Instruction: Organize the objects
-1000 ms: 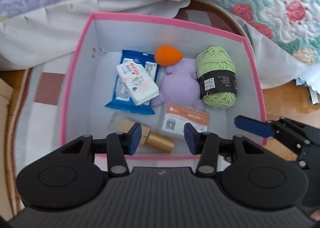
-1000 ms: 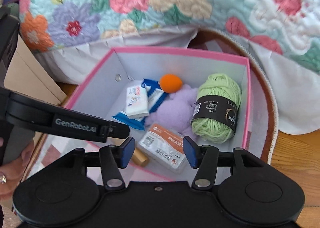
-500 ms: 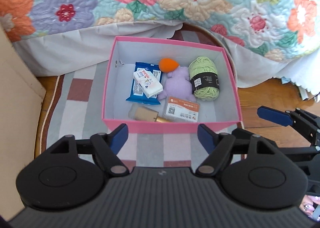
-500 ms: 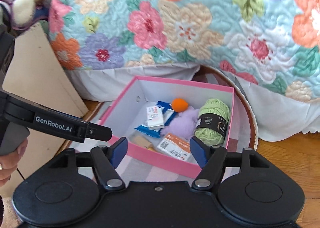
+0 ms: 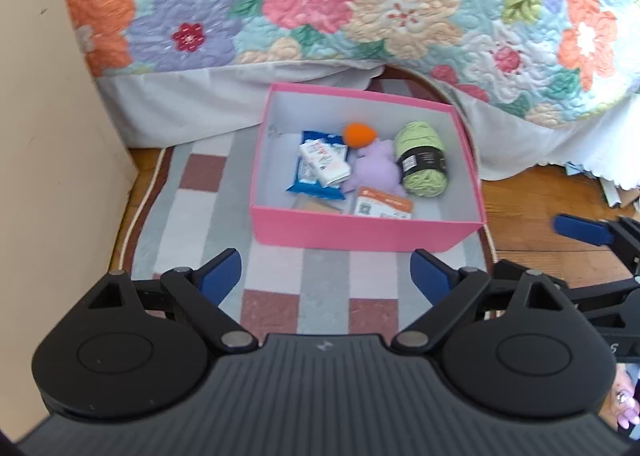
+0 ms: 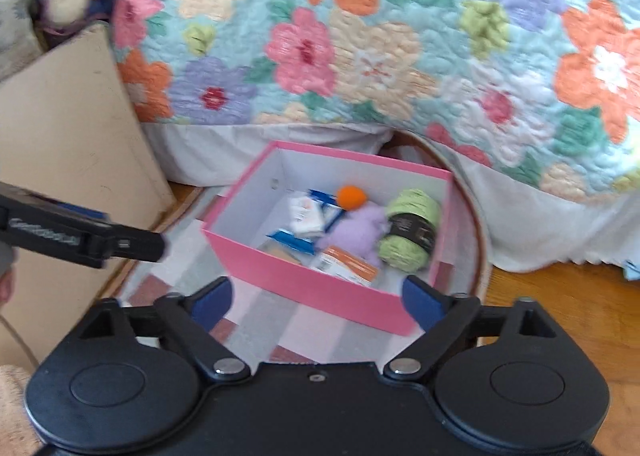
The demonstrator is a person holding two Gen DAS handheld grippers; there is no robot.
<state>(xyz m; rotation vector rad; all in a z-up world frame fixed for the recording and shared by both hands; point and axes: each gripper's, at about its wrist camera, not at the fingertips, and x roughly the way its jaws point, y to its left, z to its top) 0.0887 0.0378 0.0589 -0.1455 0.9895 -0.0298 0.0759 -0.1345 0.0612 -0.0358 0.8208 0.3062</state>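
Yarn ball (image 5: pixel 421 160) with unreadable black label, inside pink box (image 5: pixel 360 232).

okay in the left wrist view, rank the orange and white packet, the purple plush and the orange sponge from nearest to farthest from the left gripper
From the left gripper, whose empty jaws are opening:
1. Orange and white packet, against the near wall of the pink box.
2. Purple plush, mid-box.
3. Orange sponge, toward the back wall.

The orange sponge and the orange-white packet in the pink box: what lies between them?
In the left wrist view, the purple plush toy lies between the orange sponge and the orange-white packet.
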